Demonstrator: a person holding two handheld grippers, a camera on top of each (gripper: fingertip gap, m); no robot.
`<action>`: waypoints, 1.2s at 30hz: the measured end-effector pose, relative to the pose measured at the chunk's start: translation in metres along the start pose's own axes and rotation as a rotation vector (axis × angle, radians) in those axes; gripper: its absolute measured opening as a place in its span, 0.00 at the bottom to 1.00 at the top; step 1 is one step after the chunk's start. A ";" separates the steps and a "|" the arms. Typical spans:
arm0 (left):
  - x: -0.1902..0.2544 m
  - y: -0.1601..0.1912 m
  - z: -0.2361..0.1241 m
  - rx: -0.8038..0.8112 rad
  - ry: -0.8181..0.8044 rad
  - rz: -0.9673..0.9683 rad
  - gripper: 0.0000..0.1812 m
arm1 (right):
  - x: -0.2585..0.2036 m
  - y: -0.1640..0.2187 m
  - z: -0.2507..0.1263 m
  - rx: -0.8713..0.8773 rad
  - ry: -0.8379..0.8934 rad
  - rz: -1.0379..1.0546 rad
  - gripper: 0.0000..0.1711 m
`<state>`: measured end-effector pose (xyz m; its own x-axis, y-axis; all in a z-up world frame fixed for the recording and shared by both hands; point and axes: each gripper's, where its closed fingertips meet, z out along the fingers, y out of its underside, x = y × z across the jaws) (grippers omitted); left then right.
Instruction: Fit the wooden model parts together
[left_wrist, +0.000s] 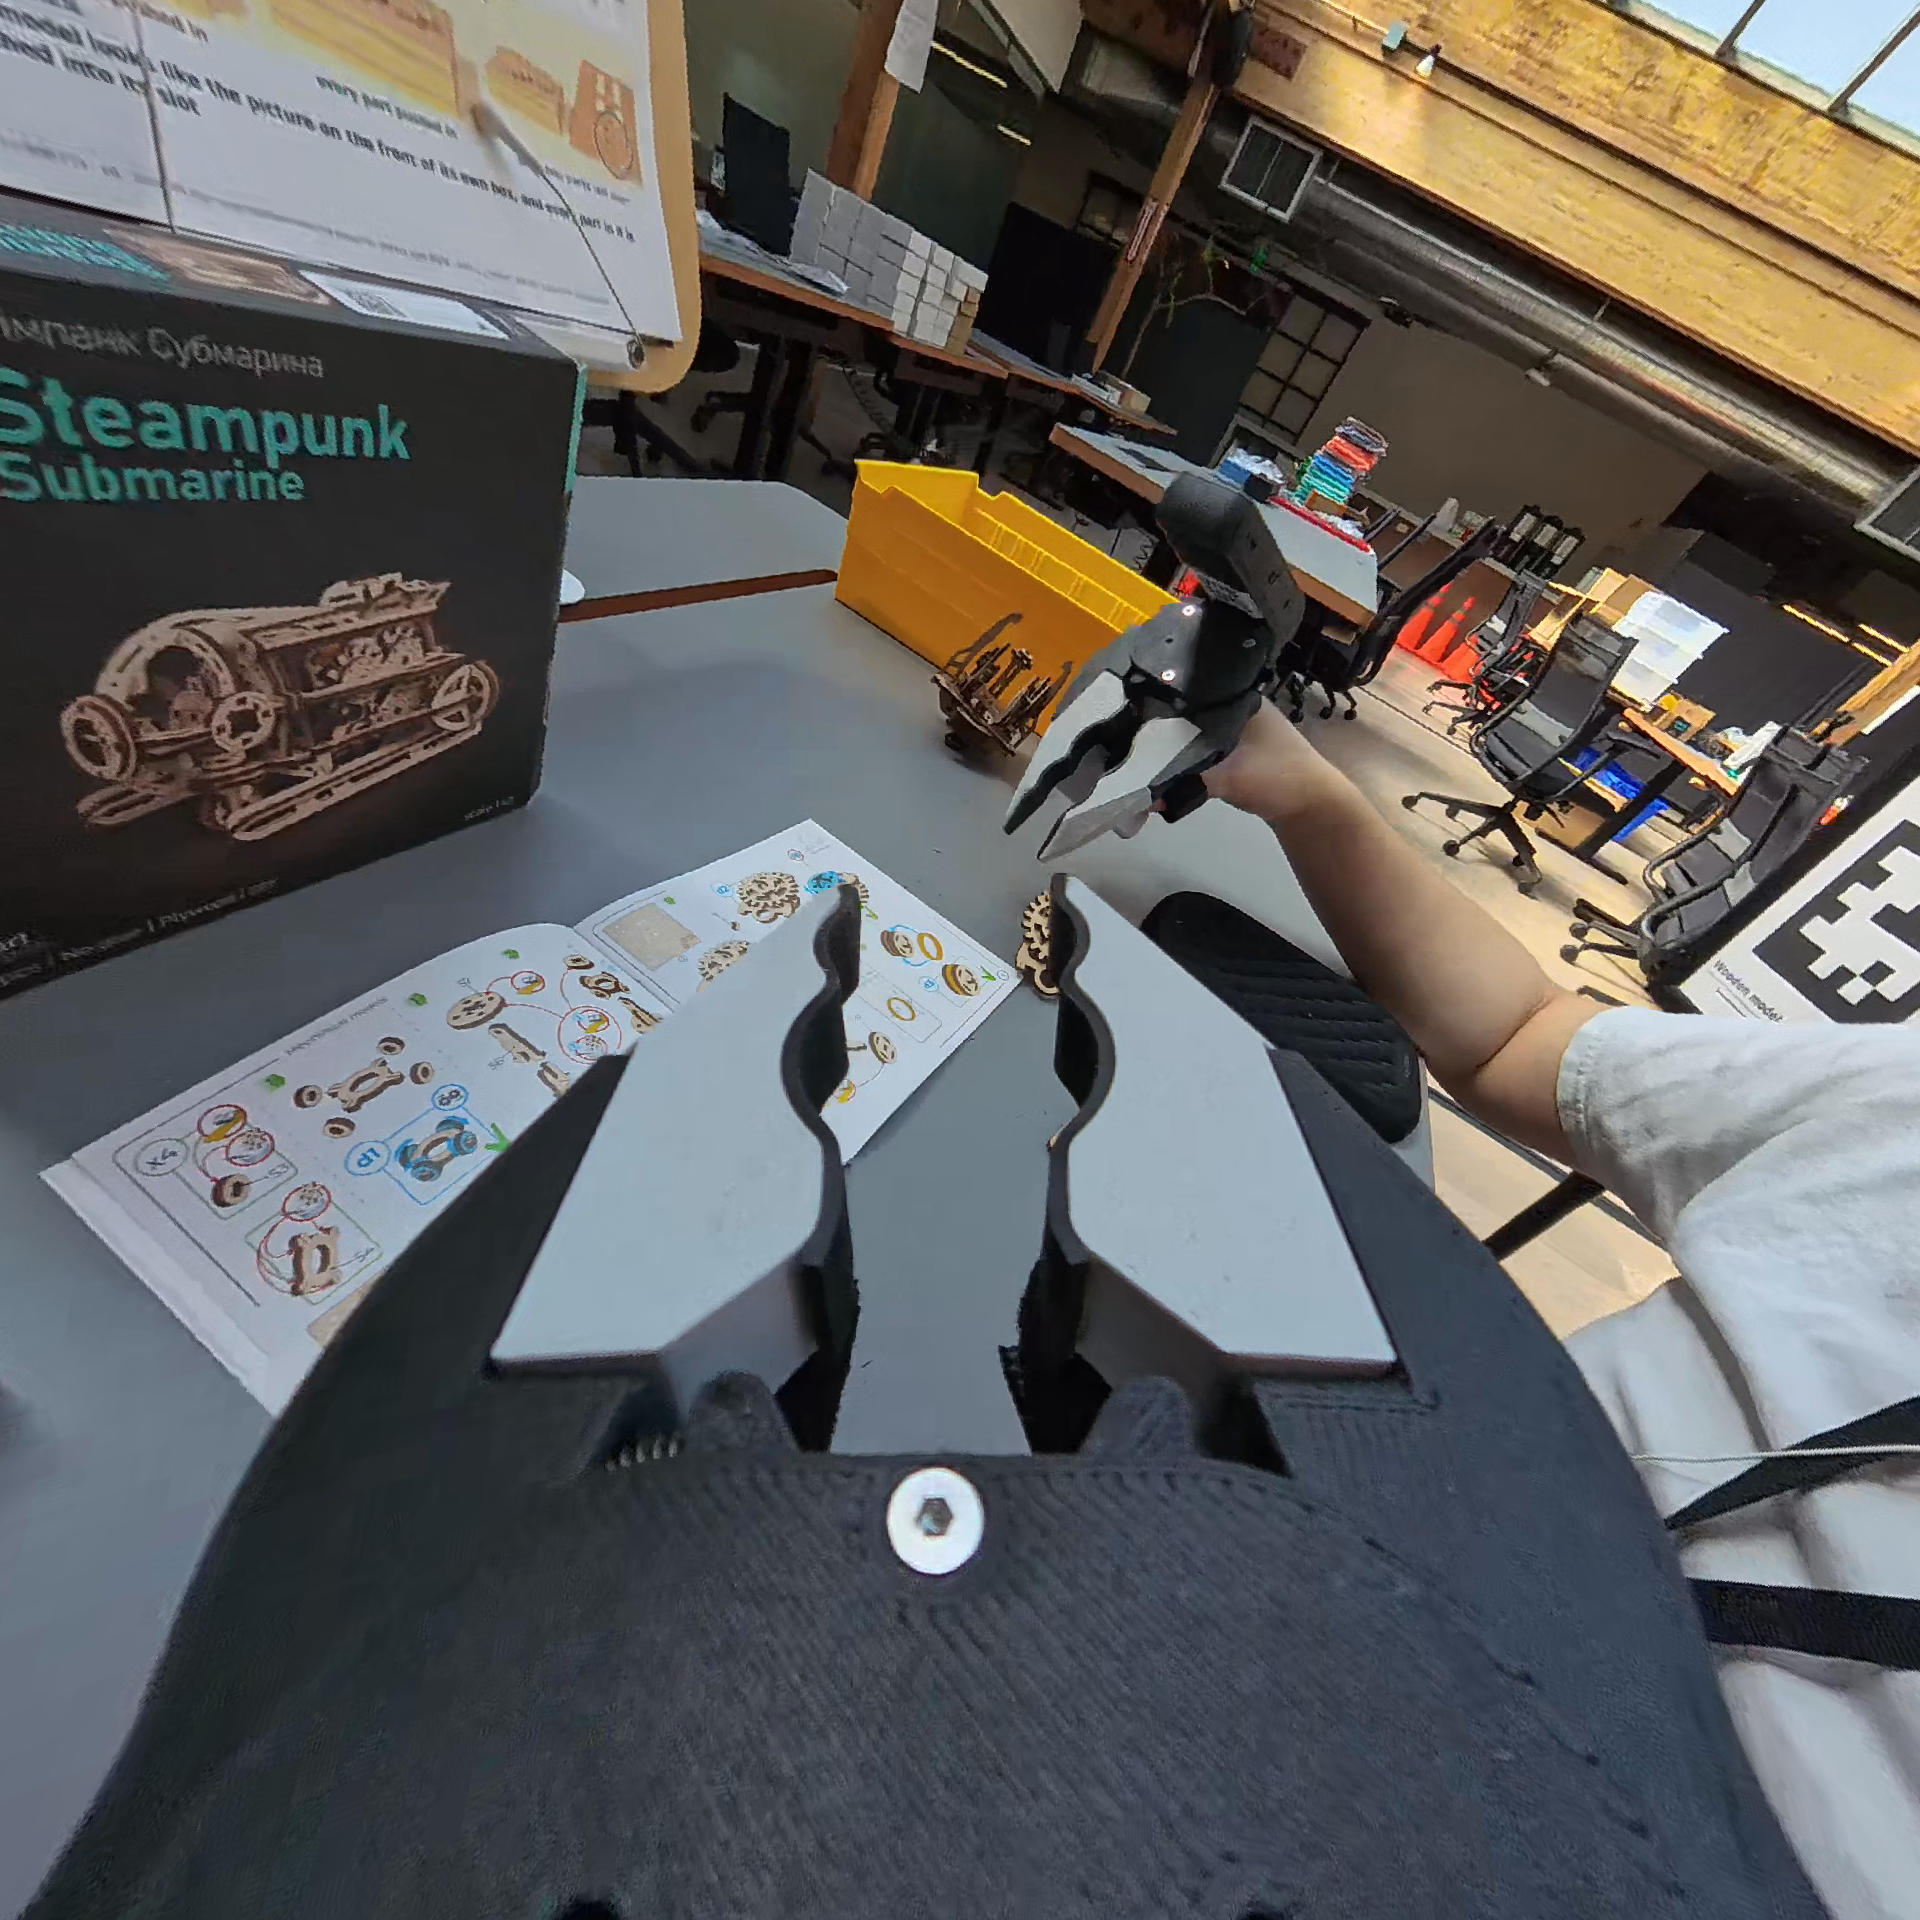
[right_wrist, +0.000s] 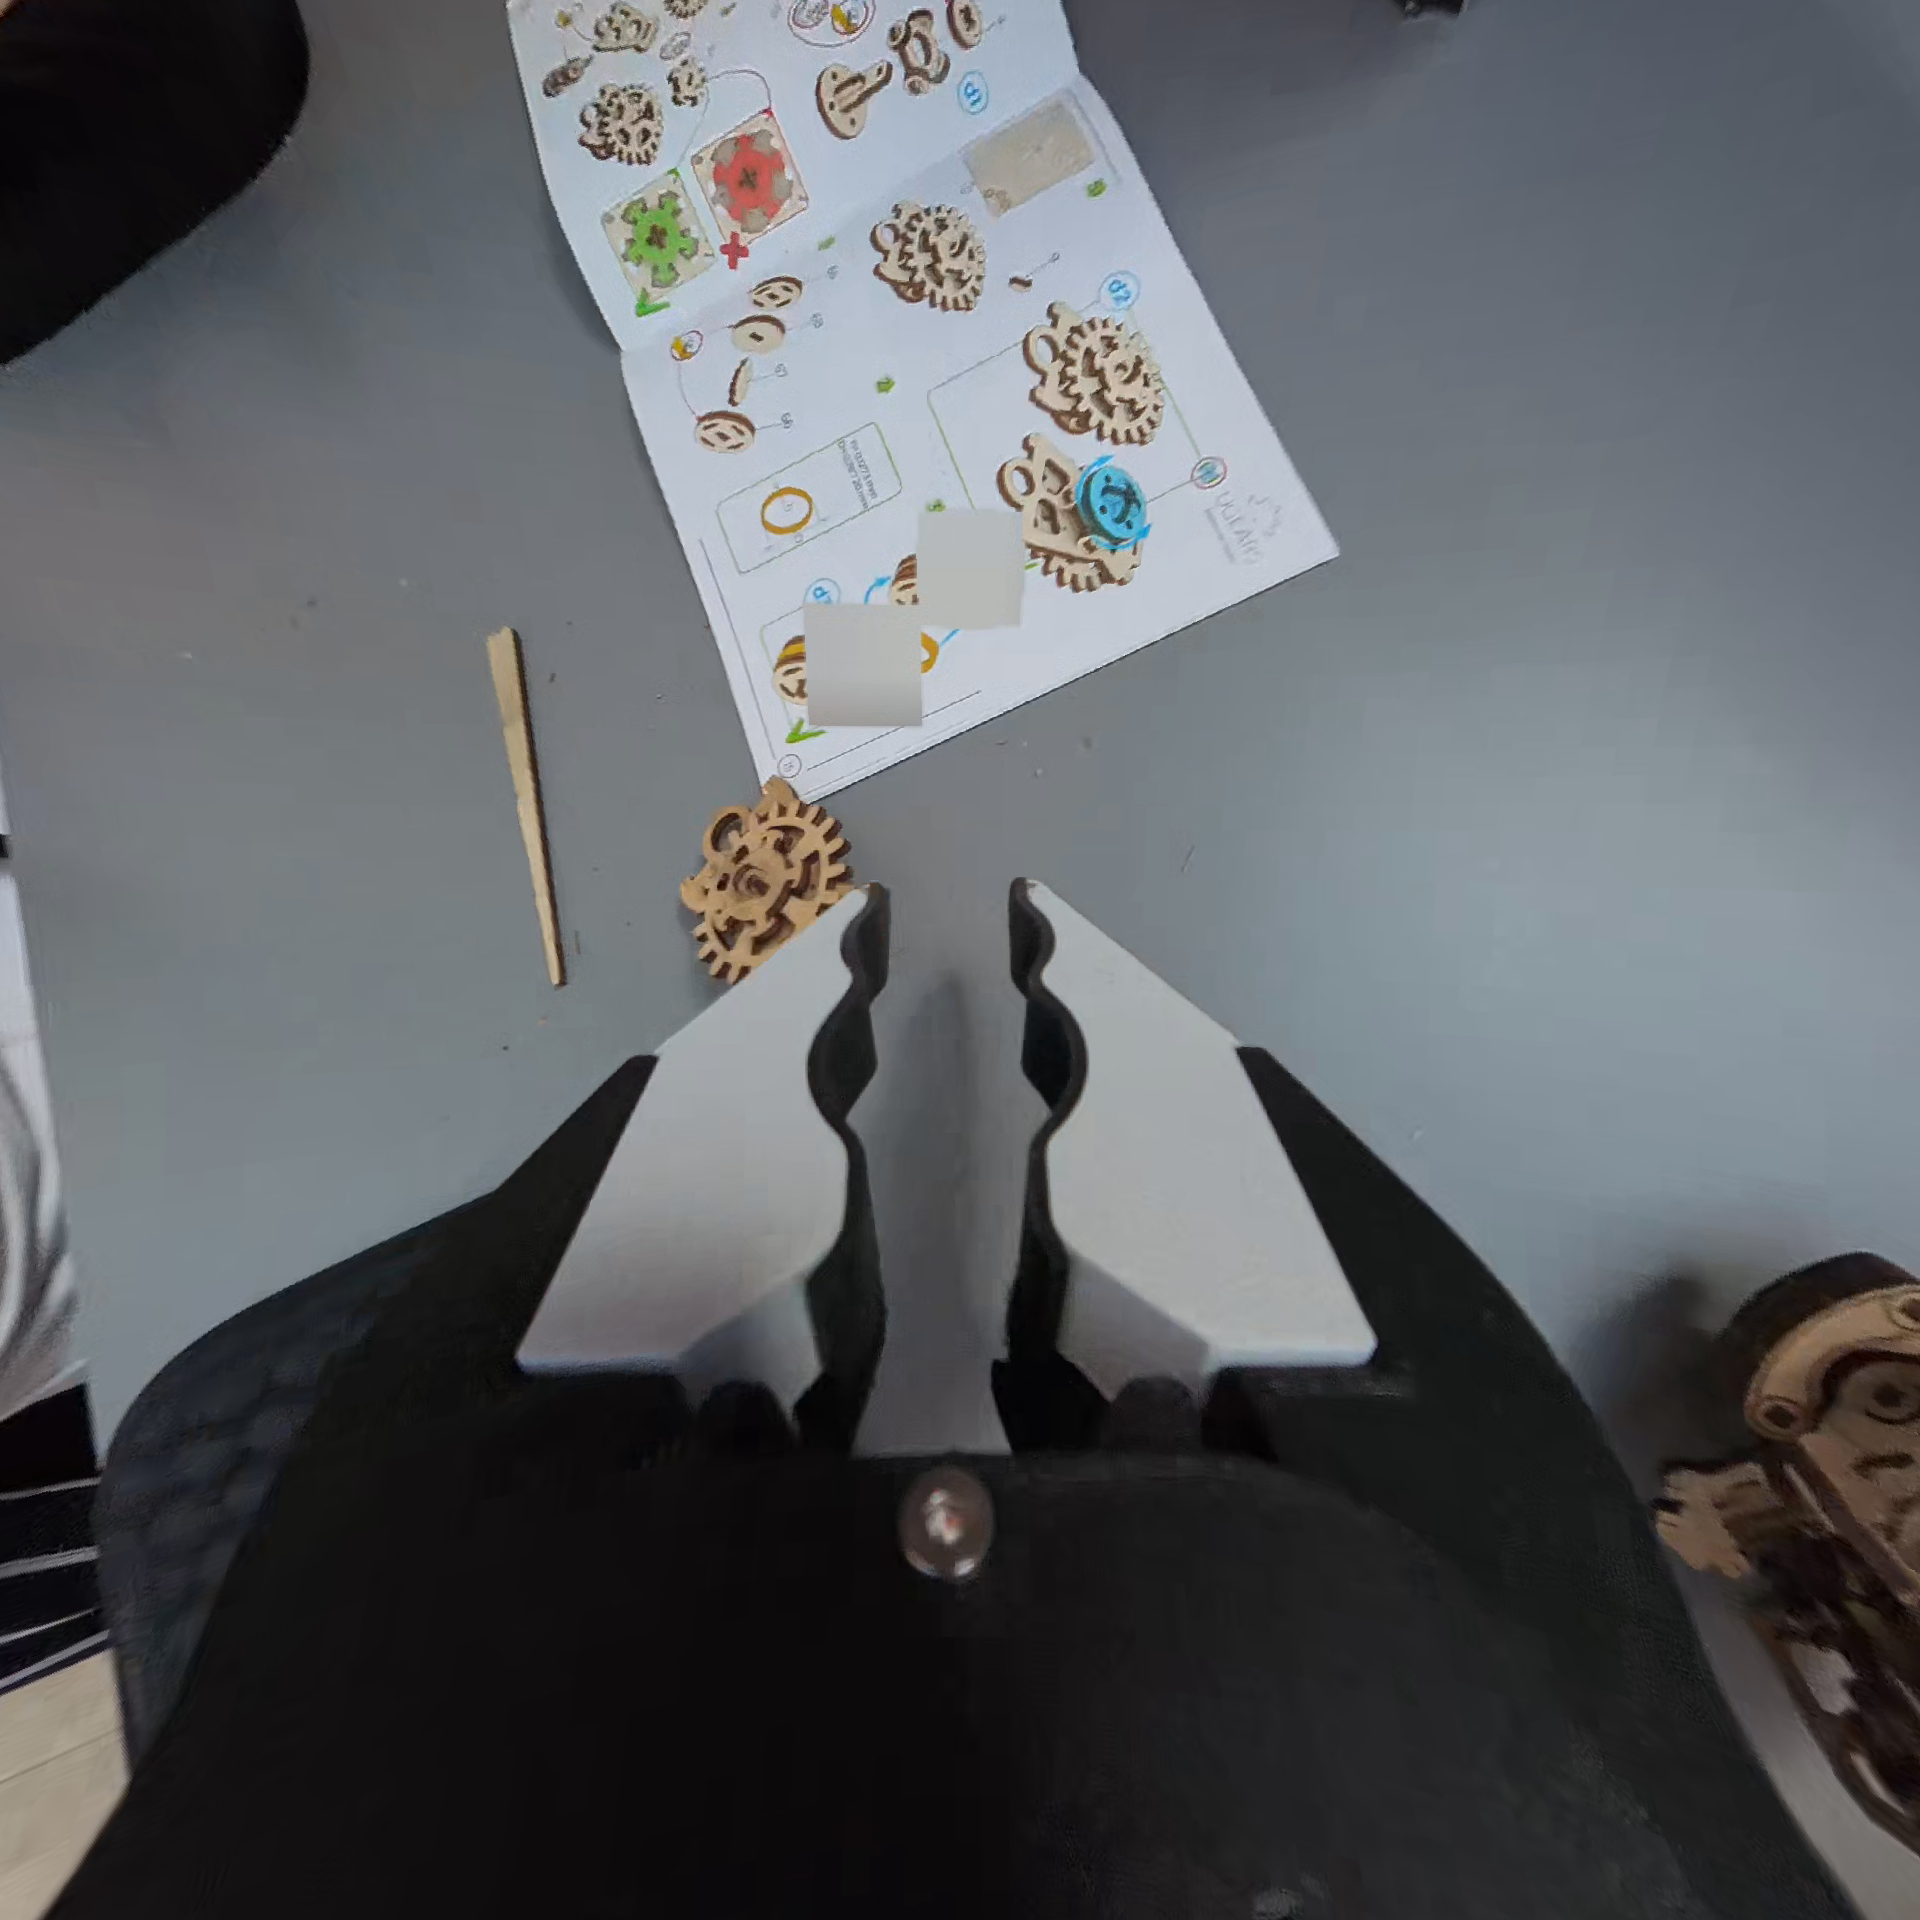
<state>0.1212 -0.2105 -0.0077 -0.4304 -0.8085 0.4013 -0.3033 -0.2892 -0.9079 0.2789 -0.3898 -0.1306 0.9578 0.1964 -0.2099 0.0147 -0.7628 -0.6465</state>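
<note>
A small wooden gear assembly (right_wrist: 764, 878) lies on the grey table just left of my right gripper's left fingertip; it peeks out in the left wrist view (left_wrist: 1037, 940). A thin wooden stick (right_wrist: 527, 805) lies further left. A partly built wooden model (left_wrist: 992, 681) stands near the yellow bin and shows at the right edge of the right wrist view (right_wrist: 1813, 1527). My right gripper (right_wrist: 948, 894) is open and empty, pointing down at the table; it also shows in the left wrist view (left_wrist: 1029, 836). My left gripper (left_wrist: 956, 904) is open and empty above the instruction booklet.
An open instruction booklet (left_wrist: 499, 1060) (right_wrist: 935, 364) lies on the table (left_wrist: 727, 727). A dark model-kit box (left_wrist: 260, 623) stands at the left. A yellow bin (left_wrist: 977, 571) sits at the far edge. A black pad (left_wrist: 1288, 997) lies at the right edge. A person's arm (left_wrist: 1403, 914) holds the right gripper. Spacing between my two grippers at the tips: around 30 cm. My left tips are about 25 cm from the thin wooden stick (right_wrist: 527, 805), my right tips only 12 cm.
</note>
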 end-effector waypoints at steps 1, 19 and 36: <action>0.001 -0.004 -0.015 0.035 -0.024 0.015 0.20 | 0.005 -0.007 -0.005 0.013 0.096 -0.094 0.13; -0.078 0.126 -0.474 0.106 -1.259 -0.115 0.44 | -0.109 -0.037 0.041 0.230 0.186 -0.459 0.20; -0.098 0.172 -0.439 -0.014 -1.166 -0.068 0.52 | -0.168 -0.062 0.002 0.637 0.538 -0.355 0.12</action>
<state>-0.2617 0.0436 -0.1497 0.6262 -0.7745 0.0890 -0.3077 -0.3504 -0.8846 0.1165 -0.3741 -0.0571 0.9345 -0.0810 0.3467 0.3261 -0.1958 -0.9248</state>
